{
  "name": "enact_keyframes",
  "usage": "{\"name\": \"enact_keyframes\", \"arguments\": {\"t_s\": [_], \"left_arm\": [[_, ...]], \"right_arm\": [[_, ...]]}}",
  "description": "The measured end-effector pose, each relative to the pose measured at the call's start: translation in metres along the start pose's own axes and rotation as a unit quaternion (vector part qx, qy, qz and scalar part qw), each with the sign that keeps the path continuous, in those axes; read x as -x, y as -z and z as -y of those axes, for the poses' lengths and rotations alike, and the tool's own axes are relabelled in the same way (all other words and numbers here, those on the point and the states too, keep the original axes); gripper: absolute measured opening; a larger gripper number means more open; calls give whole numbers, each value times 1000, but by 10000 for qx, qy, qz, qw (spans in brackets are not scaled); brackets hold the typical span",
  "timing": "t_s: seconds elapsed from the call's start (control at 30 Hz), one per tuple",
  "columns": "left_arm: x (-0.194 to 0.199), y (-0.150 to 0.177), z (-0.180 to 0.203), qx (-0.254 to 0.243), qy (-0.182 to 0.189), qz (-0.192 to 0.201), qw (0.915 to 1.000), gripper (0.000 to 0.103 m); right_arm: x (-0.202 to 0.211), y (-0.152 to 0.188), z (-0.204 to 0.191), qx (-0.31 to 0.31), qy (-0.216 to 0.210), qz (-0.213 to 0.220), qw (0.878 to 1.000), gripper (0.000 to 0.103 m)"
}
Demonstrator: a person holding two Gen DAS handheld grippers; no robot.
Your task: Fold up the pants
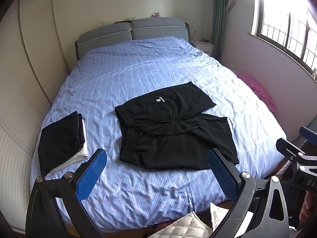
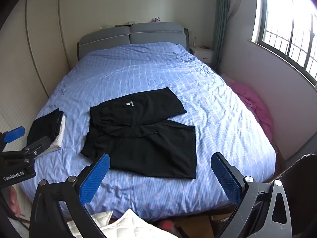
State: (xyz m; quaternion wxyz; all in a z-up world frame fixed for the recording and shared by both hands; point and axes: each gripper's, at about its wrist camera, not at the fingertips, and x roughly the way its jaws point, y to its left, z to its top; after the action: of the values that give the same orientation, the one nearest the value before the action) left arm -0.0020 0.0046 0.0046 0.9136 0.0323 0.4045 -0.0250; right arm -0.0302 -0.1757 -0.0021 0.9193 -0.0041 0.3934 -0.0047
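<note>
Black shorts (image 1: 174, 130) lie spread flat mid-bed, ready for folding; left gripper (image 1: 156, 170) and right gripper (image 2: 160, 175) hover short of them, jaws wide, nothing held

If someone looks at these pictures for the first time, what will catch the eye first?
Most striking are the black shorts, spread flat and unfolded on the near half of the blue striped bedsheet. To their left lies a small stack of folded clothes, black over white. The left tool and the right tool hang open above the near edge of the bed, holding nothing.
</note>
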Motion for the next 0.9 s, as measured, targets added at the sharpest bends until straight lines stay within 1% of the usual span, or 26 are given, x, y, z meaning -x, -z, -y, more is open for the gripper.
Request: {"name": "enact_keyframes", "arguments": {"t_s": [0.43, 0.53, 0.9], "left_arm": [[5, -2, -1, 23, 17, 101, 9999, 103], [6, -2, -3, 25, 25, 124, 9999, 103], [11, -5, -3, 14, 6, 209, 9998, 103]], "right_arm": [[1, 2, -5, 15, 17, 25, 10000, 103], [-1, -3, -10, 11, 26, 26, 10000, 103], [0, -3, -5, 29, 38, 44, 10000, 103]]}}
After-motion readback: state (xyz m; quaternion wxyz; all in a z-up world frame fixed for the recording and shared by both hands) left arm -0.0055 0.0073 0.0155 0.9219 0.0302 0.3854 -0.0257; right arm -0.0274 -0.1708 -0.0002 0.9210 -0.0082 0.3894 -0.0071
